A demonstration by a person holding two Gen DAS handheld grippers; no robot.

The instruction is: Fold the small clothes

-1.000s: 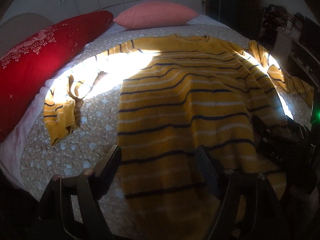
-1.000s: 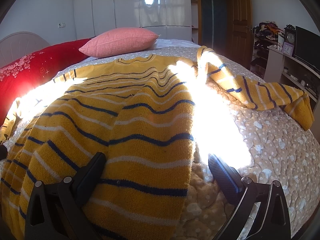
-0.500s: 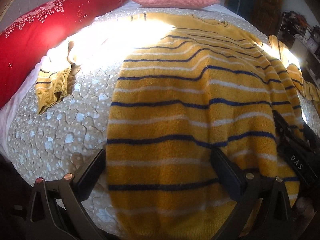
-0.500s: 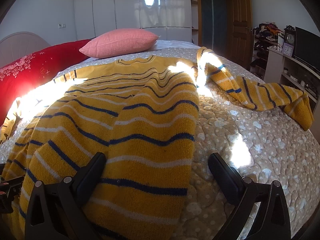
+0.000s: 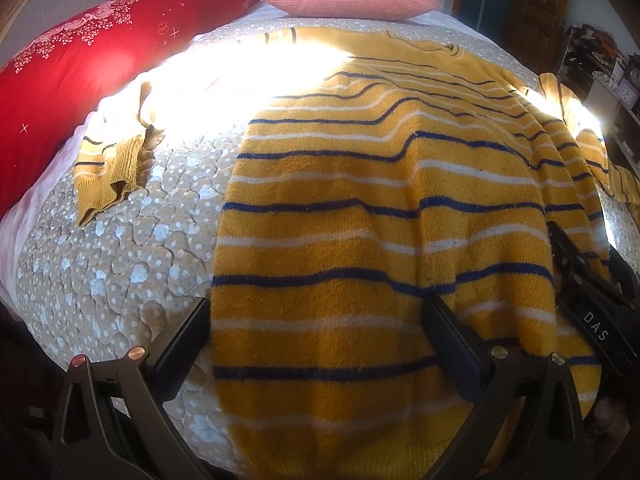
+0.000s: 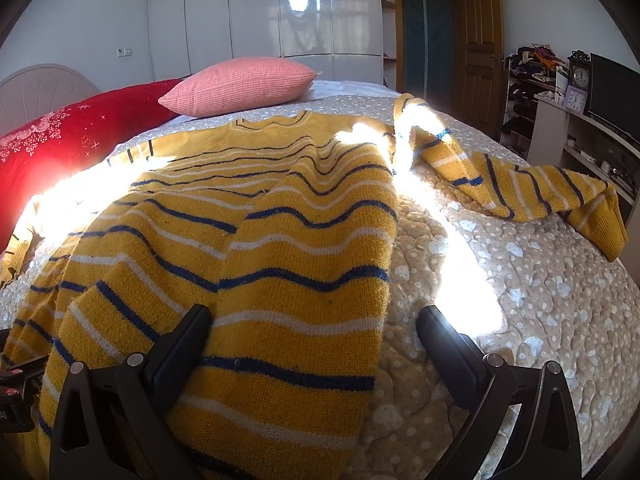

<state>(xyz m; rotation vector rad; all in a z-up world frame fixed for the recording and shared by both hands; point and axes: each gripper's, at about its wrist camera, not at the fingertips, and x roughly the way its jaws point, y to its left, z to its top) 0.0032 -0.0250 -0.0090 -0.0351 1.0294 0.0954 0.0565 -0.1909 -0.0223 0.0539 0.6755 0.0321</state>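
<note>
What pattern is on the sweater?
Yellow sweater with blue and white stripes; clearest in the left wrist view.

Left gripper (image 5: 316, 330): matte black angular frame, flat black finger pads (image 5: 450, 344), copper-coloured screw heads at seven and five o'clock. Right gripper (image 6: 314, 336) is alike, with silver screws; in the left view its body carries white letters "DAS"

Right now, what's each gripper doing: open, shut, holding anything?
Left gripper: open, holding nothing, over the sweater hem.
Right gripper: open, holding nothing, at the sweater's right edge.
</note>
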